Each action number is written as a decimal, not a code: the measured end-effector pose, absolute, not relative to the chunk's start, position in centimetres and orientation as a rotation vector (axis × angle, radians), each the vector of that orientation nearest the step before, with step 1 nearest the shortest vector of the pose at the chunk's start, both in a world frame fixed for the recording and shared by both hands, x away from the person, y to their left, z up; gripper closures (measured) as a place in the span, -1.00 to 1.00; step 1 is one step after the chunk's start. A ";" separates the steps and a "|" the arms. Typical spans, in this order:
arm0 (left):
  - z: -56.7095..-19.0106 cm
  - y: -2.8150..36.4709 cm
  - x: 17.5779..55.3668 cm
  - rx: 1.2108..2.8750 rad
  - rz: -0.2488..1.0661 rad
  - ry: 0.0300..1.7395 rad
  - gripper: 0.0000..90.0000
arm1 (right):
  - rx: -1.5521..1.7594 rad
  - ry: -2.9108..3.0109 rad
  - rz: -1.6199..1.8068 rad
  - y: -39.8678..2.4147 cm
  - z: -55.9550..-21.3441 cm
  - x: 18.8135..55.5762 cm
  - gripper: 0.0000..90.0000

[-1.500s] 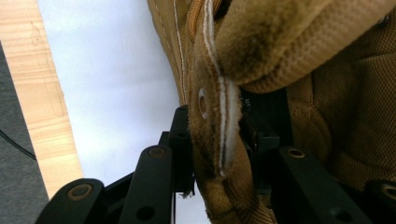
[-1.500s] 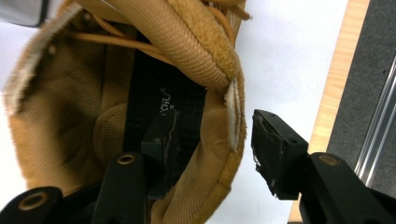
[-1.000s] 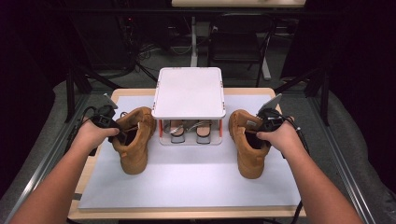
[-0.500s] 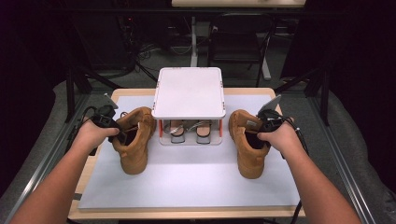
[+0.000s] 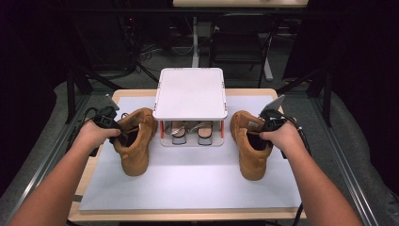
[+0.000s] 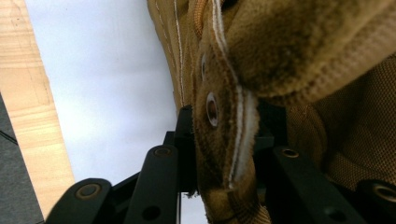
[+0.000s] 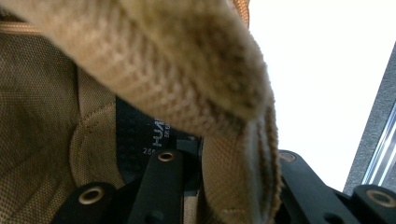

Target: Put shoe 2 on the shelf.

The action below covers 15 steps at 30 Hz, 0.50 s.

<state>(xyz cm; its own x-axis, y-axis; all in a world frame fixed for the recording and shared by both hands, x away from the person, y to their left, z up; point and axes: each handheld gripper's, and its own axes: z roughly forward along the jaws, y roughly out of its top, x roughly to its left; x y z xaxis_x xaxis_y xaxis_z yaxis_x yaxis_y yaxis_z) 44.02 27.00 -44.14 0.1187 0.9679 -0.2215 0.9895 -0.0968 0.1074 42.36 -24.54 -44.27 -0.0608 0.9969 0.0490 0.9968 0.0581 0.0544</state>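
Note:
Two tan suede boots stand on a white mat (image 5: pixel 188 183), toes toward me. My left gripper (image 5: pixel 121 135) is shut on the left boot (image 5: pixel 134 153) at its ankle opening. In the left gripper view the eyelet flap (image 6: pixel 219 121) is pinched between the black jaws of the left gripper (image 6: pixel 229 123). My right gripper (image 5: pixel 261 133) holds the right boot (image 5: pixel 251 157) at its collar. Its jaws have just been closing. In the right gripper view the padded collar wall (image 7: pixel 238 168) sits clamped between the jaws of the right gripper (image 7: pixel 233 151).
A white shoe rack (image 5: pixel 190 92) stands between the boots at the back of the mat, with a pair of shoes (image 5: pixel 190 134) on its lower level. The wooden table (image 5: pixel 91 165) shows around the mat. A chair (image 5: pixel 240 33) and cables are behind.

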 end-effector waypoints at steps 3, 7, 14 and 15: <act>-44.2 27.1 44.1 2.171 -0.144 1.937 0.68 | 2.158 2.282 0.107 -24.5 -44.2 42.4 0.69; -44.1 27.2 44.2 2.180 -0.164 1.921 0.70 | 2.169 2.281 0.127 -24.4 -44.3 42.4 0.72; -44.1 27.2 44.5 2.185 -0.195 1.936 0.73 | 2.158 2.304 0.114 -24.5 -44.2 42.5 0.76; -44.1 27.2 44.5 2.185 -0.195 1.936 0.73 | 2.158 2.304 0.114 -24.5 -44.2 42.5 0.76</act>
